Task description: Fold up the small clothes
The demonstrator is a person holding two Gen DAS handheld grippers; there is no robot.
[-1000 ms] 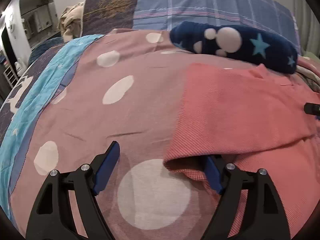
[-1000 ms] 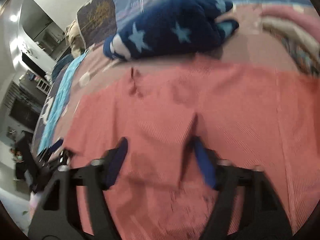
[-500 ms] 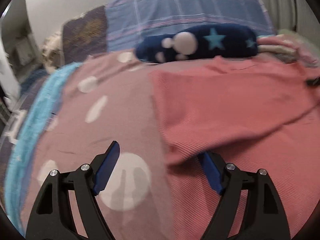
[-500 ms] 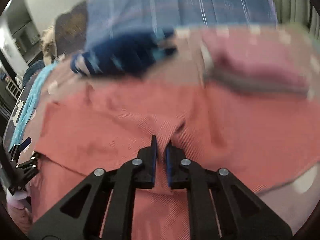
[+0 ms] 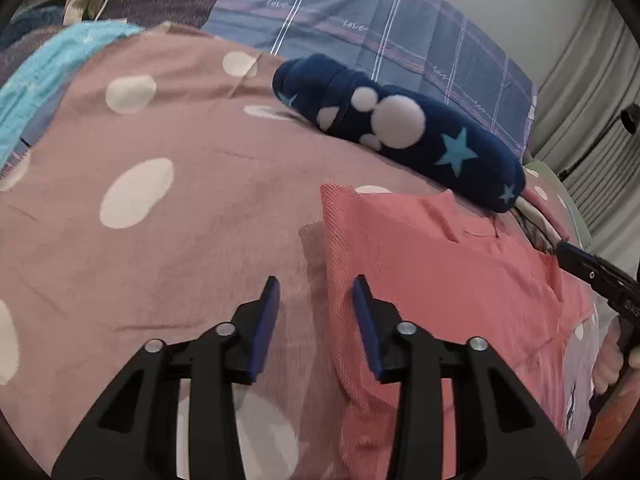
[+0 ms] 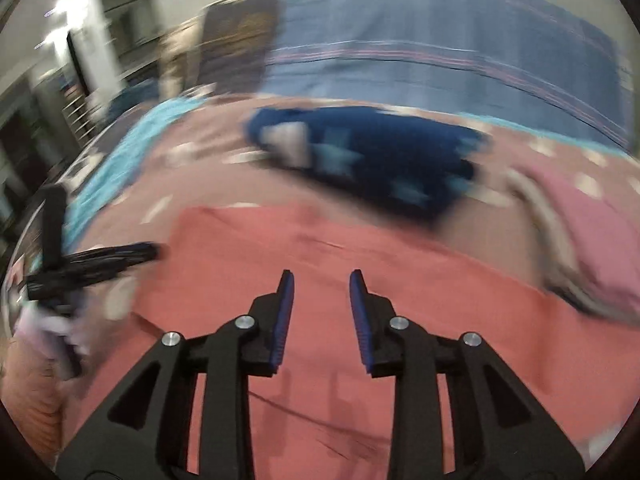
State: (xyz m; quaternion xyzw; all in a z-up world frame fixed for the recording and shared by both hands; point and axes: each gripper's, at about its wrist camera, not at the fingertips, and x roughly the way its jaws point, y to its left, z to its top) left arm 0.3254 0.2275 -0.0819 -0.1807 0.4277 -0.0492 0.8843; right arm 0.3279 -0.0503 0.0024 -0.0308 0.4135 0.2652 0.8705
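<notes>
A salmon-red ribbed garment (image 5: 440, 280) lies flat on the pink polka-dot bedspread (image 5: 160, 208); it fills the lower half of the right wrist view (image 6: 360, 260). My left gripper (image 5: 316, 308) is open and empty, its jaws astride the garment's left folded edge. My right gripper (image 6: 322, 300) is open and empty above the middle of the garment; it also shows at the right edge of the left wrist view (image 5: 592, 272). The left gripper shows at the left of the right wrist view (image 6: 100, 260). The right wrist view is blurred.
A rolled navy fleece with stars and white dots (image 5: 400, 128) lies just behind the garment. A blue plaid pillow (image 5: 380, 28) stands at the back. A turquoise cloth (image 5: 52, 68) lies far left. Folded pink and grey clothes (image 6: 580, 240) lie at the right.
My right gripper was shut half a second ago and has opened and lifted off the garment. My left gripper's jaws have narrowed, now astride the garment's left edge. The garment lies flatter.
</notes>
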